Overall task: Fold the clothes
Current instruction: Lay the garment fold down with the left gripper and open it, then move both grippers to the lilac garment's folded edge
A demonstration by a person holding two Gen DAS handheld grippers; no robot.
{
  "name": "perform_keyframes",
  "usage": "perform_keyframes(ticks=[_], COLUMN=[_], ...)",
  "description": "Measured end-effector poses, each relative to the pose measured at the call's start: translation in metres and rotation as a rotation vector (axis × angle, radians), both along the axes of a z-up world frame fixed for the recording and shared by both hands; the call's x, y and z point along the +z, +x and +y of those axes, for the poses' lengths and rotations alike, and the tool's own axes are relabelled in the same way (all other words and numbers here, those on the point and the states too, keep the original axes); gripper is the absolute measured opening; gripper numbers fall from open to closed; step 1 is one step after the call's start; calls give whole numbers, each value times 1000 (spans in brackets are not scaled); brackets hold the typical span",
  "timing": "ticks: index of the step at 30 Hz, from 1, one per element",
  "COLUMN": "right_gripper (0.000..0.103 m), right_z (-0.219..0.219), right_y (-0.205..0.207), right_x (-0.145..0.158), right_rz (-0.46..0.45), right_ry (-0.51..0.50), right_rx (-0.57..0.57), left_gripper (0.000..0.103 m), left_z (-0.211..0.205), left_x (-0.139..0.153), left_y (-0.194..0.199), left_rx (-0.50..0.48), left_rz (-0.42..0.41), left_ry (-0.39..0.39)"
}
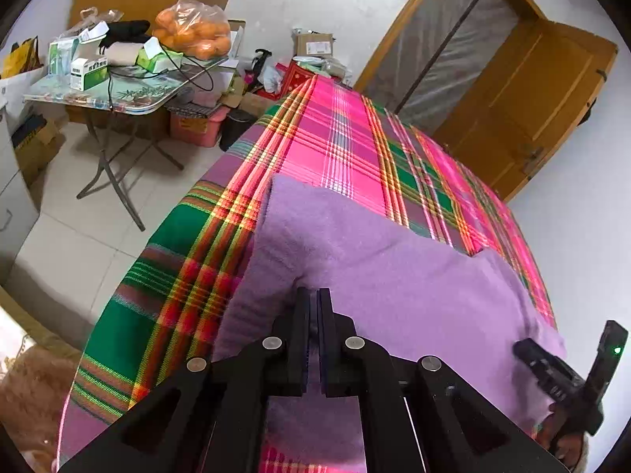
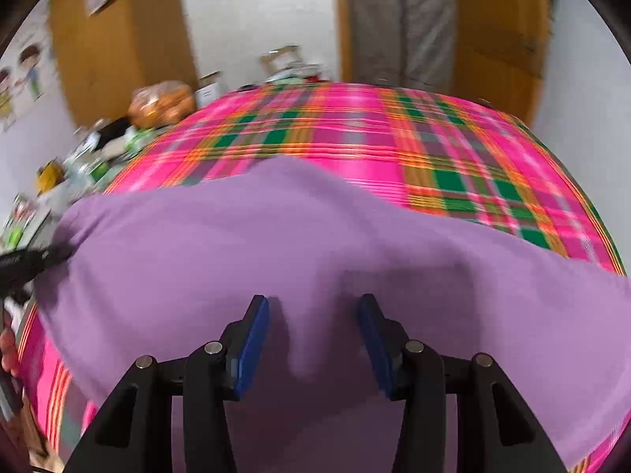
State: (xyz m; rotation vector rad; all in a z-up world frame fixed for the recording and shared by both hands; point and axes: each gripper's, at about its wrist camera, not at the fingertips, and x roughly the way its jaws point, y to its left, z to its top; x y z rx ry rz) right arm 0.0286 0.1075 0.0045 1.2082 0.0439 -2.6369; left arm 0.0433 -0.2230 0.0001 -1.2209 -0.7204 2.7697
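The left gripper (image 1: 314, 303) pinches the purple garment (image 1: 394, 276); the right gripper (image 2: 313, 311) is released; folding seems partway, though blurry

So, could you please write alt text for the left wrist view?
The left gripper is shut on a purple garment lying on a pink-and-green plaid cloth. The right gripper touches the garment's right edge; a cluttered folding table stands behind.

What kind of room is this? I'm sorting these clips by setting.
Probably a lived-in room at home, perhaps a bedroom. A plaid sheet covers a broad surface holding the purple garment; a folding table holds a bag of oranges, and there is a wooden door.
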Motion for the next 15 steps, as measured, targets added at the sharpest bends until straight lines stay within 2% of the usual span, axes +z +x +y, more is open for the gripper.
perform_keyframes(ticks=[10, 13, 15], right_gripper=[50, 41, 41], right_z=[-104, -127, -144], right_y=[27, 32, 36], right_x=[-3, -3, -2], right_rz=[11, 26, 38], right_ry=[77, 86, 103], right_rx=[241, 294, 308], left_gripper=[4, 4, 5], left_z=[-16, -18, -21], left_x=[0, 0, 0], left_y=[11, 13, 14], left_rx=[-9, -16, -21], left_rz=[38, 45, 46], left_ry=[17, 25, 40])
